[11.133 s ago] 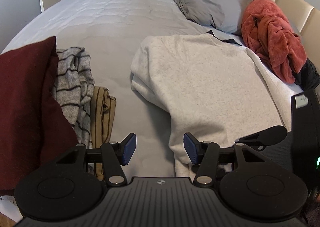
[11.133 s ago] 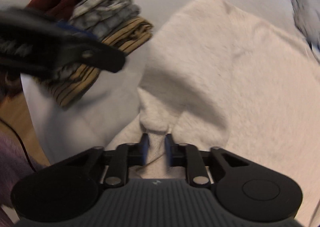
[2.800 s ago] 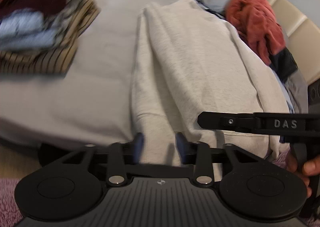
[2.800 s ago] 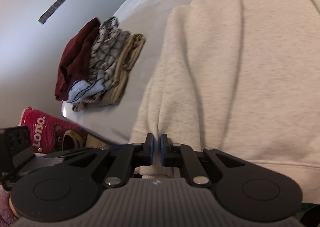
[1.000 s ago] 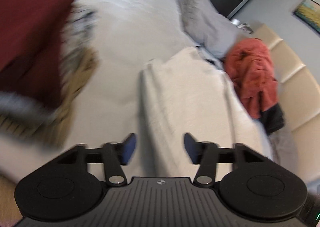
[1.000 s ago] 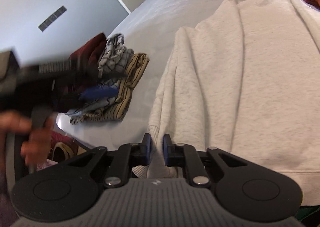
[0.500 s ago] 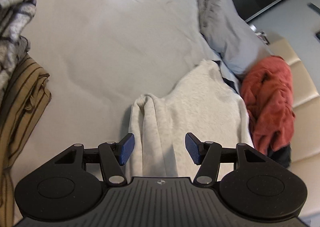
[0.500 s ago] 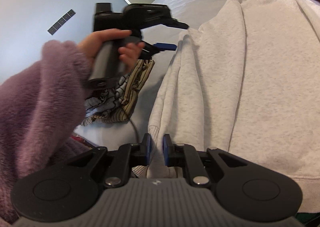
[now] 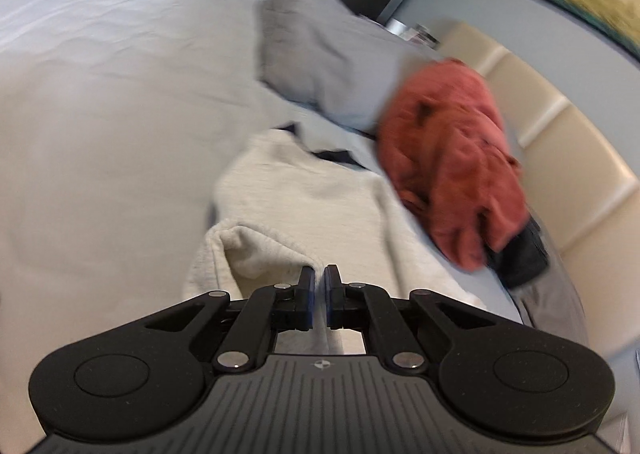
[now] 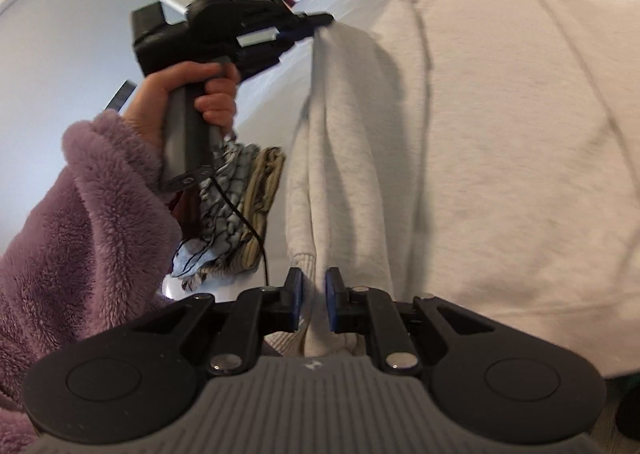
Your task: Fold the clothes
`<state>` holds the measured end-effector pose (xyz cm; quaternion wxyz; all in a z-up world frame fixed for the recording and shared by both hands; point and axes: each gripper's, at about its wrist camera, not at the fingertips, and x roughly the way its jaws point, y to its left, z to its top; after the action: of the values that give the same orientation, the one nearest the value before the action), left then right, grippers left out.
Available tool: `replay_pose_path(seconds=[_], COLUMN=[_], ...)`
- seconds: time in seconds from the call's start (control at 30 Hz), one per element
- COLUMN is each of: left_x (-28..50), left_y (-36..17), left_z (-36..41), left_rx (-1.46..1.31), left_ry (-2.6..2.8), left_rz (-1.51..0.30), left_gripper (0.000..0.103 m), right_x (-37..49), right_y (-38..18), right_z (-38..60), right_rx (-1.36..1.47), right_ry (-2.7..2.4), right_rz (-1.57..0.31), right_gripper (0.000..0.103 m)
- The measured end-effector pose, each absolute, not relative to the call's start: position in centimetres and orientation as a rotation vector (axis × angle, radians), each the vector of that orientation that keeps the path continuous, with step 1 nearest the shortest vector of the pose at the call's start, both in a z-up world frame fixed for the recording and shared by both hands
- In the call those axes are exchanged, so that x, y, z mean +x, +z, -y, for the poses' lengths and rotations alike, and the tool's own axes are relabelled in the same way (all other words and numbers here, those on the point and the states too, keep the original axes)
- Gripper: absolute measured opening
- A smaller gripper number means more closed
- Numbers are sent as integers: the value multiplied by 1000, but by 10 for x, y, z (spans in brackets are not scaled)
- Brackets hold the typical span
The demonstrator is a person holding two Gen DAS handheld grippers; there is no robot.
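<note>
In the left wrist view the left gripper point(image 9: 317, 286) has just been closing and its blue-padded jaws now stand almost together, pinching a fold at the upper edge of the cream sweatshirt point(image 9: 304, 198), whose cloth bunches up just ahead of the fingertips. The sweatshirt lies spread on the grey bed point(image 9: 100, 102), with a dark collar band showing at its far end. Beyond it lies a grey pillow point(image 9: 320, 54), and to the right a rust-red fleece garment point(image 9: 452, 158) is heaped against the cream padded headboard point(image 9: 560, 126), with something dark tucked under its lower edge. The picture is blurred. In the right wrist view the right gripper point(image 10: 314, 304) is narrowed on the ribbed hem corner of the sweatshirt point(image 10: 500, 134), a wad of cloth pressed between its pads and hanging down behind them. The left side of the garment runs up as a raised, doubled ridge from this gripper to the left gripper point(image 10: 324, 20), which nips it at the top. A hand point(image 10: 188, 94) in a fluffy purple sleeve point(image 10: 80, 222) holds that gripper's handle, a thin black cable trailing down from it. Behind the hand, a stack of folded clothes point(image 10: 240, 206) sits near the bed's edge, just beside the sweatshirt.
</note>
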<state>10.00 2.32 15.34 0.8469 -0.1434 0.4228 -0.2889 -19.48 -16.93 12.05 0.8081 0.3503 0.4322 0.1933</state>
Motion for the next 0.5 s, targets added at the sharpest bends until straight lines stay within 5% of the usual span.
replay_pose_path(seconds=[0.43, 0.5], left_x=[103, 103], left_y=[105, 101], left_z=[85, 95], left_rx=[-107, -77], left_ry=[-752, -752], left_rz=[-1031, -1056], left_gripper=[3, 10], right_x=[-208, -208], right_y=[90, 82], right_z=[210, 215], right_rx=[815, 823], right_ry=[196, 164], right_rz=[-1036, -1057], right_gripper=[14, 14])
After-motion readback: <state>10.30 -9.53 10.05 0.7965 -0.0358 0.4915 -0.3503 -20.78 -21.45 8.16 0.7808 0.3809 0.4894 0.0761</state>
